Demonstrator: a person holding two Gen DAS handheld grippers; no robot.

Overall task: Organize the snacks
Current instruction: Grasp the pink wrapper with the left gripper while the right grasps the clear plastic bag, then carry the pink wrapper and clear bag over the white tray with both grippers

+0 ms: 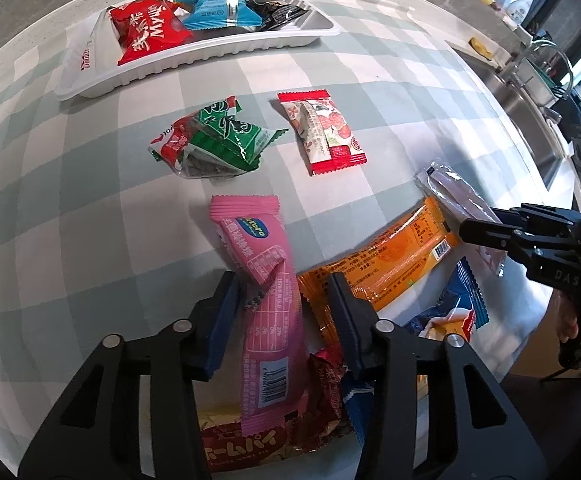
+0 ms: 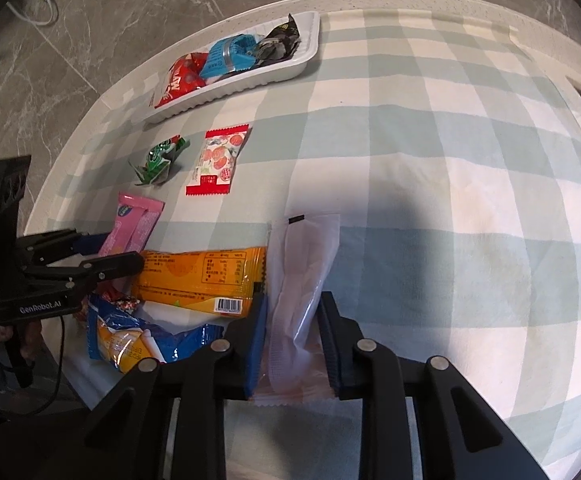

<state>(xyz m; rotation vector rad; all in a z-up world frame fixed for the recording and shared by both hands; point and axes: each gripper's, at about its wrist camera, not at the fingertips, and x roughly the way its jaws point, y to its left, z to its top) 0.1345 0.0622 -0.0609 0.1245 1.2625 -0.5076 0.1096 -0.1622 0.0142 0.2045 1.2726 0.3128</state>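
Observation:
My left gripper (image 1: 284, 286) has its jaws on either side of a long pink snack bar (image 1: 268, 300); they look closed on it, and the bar bends between them. It also shows in the right wrist view (image 2: 136, 226). My right gripper (image 2: 292, 310) is closed on a clear white snack packet (image 2: 302, 280), seen too in the left wrist view (image 1: 456, 200). An orange bar (image 1: 386, 264) lies between the two. A white tray (image 1: 90, 80) at the far side holds a red, a blue and a black packet.
A green crumpled packet (image 1: 214, 140) and a red-and-white packet (image 1: 322, 132) lie mid-table on the checked cloth. A blue packet (image 2: 130, 336) and other snacks lie near the front edge. A sink (image 1: 530, 120) lies to the right.

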